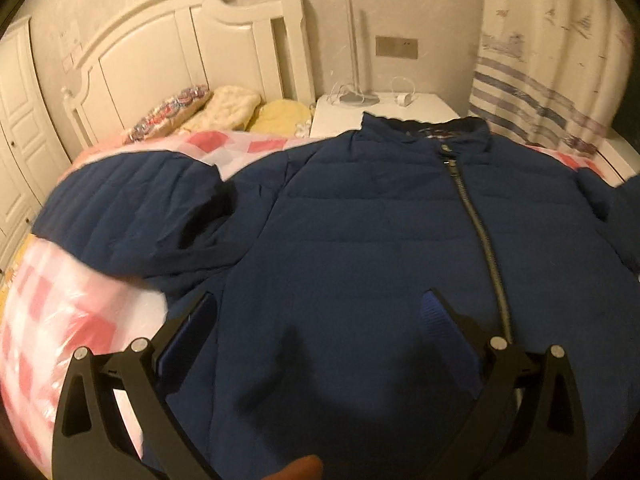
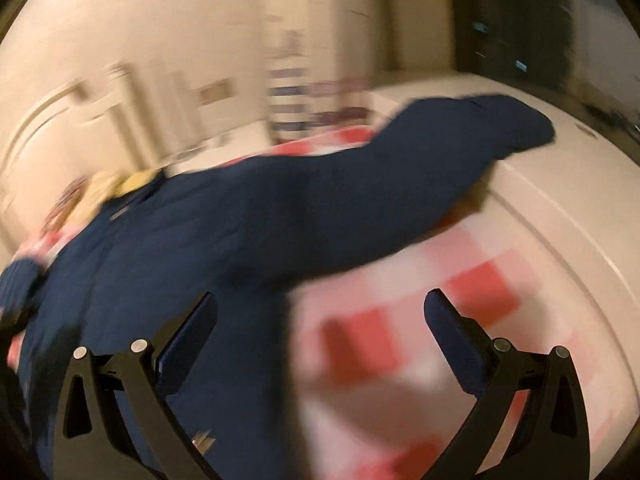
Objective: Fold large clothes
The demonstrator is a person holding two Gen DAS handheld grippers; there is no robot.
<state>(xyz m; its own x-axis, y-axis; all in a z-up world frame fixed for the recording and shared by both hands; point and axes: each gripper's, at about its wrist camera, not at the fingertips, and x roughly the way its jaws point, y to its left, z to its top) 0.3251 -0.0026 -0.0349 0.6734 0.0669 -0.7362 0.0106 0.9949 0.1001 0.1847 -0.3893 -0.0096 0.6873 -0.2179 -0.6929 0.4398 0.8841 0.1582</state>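
Navy padded jacket [image 1: 360, 220] flat on the bed [image 1: 48, 320], front up, zipped, collar toward the headboard [image 1: 160, 52].
I see left tongs [image 1: 320, 304] spread wide over the lower front, gripping nothing. Right tongs [image 2: 320, 304] spread too, empty, above the jacket's edge and checked quilt [image 2: 400, 320]; right view blurred, one sleeve [image 2: 460, 140] stretched outward.

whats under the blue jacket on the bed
The blue jacket lies spread on a pink and white checked bedcover, which shows all around it. Whatever sits directly beneath the jacket is covered, so nothing more can be told.
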